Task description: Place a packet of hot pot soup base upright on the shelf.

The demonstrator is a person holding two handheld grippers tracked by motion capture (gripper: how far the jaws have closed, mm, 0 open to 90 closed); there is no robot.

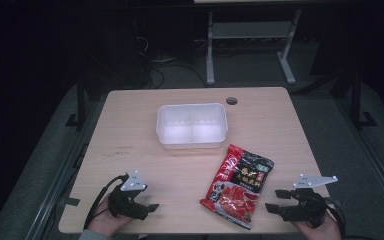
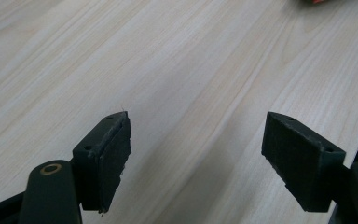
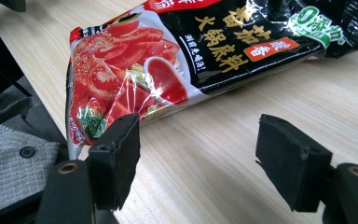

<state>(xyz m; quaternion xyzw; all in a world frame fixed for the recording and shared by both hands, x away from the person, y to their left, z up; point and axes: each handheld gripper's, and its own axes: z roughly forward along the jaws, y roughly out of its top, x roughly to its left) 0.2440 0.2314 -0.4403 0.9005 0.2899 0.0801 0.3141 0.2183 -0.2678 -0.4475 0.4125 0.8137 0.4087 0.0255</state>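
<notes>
In the high view the bench [image 1: 145,145] carries a clear plastic tub [image 1: 192,125] at about 12 o'clock from its centre and a red-and-black sauce packet [image 1: 238,185] at about 5 o'clock, lying flat and slanted, its lower end close to the near edge. Tub and packet sit near each other but apart. The widest bare stretch of wood runs from 7 to 10 o'clock, left of the tub; a small round hole [image 1: 231,100] lies near the far edge at 1 o'clock.

The left tool [image 1: 147,206] rests at 7 o'clock by the near edge, its jaws apart with nothing but bare wood between them, well clear of the packet. The right tool [image 1: 276,199] sits at 4 o'clock by the near right corner, jaws likewise apart and empty, pointing toward the packet at its 9 o'clock, just beside the packet's edge without touching.

In the right gripper view the packet's [image 3: 177,60] top and right end are cut off by the frame. In the left gripper view only a red sliver at the top edge shows, too little to make out. The room beyond the bench is dark.
</notes>
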